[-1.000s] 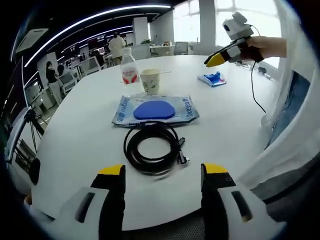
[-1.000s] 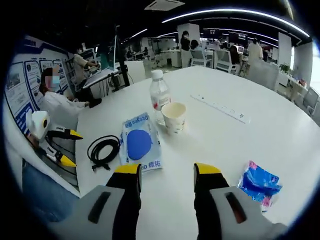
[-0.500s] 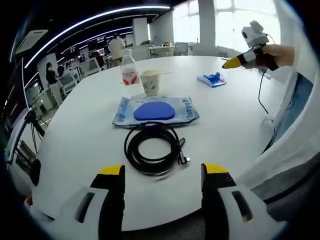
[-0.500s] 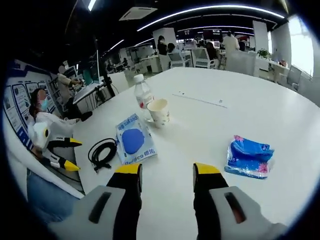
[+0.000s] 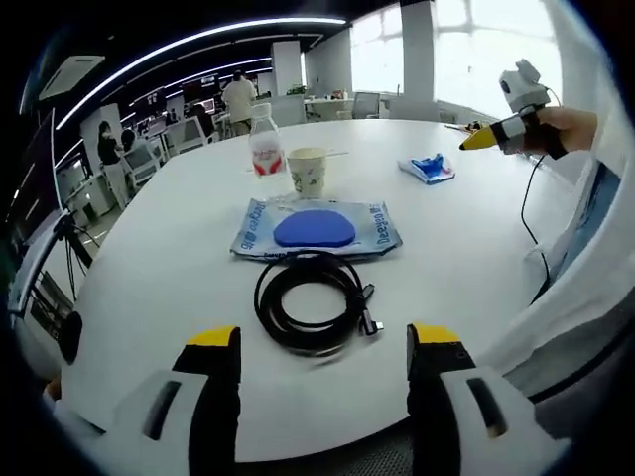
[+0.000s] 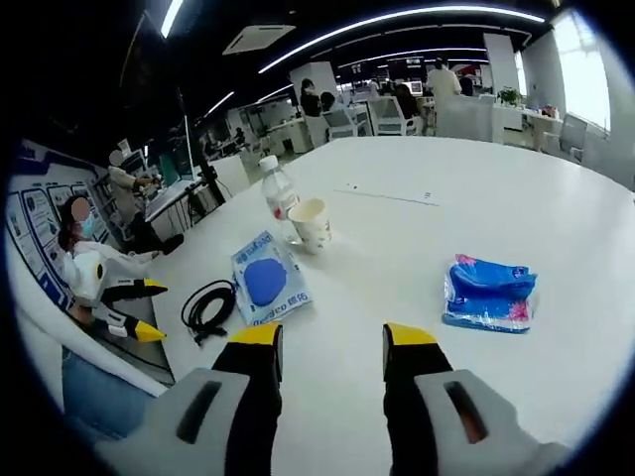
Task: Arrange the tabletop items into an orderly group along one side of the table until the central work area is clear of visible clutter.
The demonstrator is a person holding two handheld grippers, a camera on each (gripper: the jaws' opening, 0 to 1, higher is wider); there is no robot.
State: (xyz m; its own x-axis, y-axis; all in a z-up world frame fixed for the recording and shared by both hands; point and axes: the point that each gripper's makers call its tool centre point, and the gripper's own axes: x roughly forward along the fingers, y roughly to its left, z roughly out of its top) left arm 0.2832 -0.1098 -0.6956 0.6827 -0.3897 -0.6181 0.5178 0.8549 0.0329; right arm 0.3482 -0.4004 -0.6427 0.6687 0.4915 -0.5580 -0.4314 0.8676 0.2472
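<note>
On the round white table, a coiled black cable lies just beyond my open left gripper. Behind the cable are a flat blue-and-white packet, a paper cup and a clear bottle. A blue tissue pack lies far right, near the hand-held right gripper. In the right gripper view, my right gripper is open and empty above the table, with the tissue pack ahead to the right. The packet, cable, cup, bottle and left gripper sit to the left.
A thin white strip lies flat on the far part of the table. Office desks, chairs and several people fill the background beyond the table's edge. A person's white sleeve borders the right side of the left gripper view.
The right gripper has swung farther right and away in the left gripper view. Its camera now faces the tissue pack more squarely. Nothing on the table has moved.
</note>
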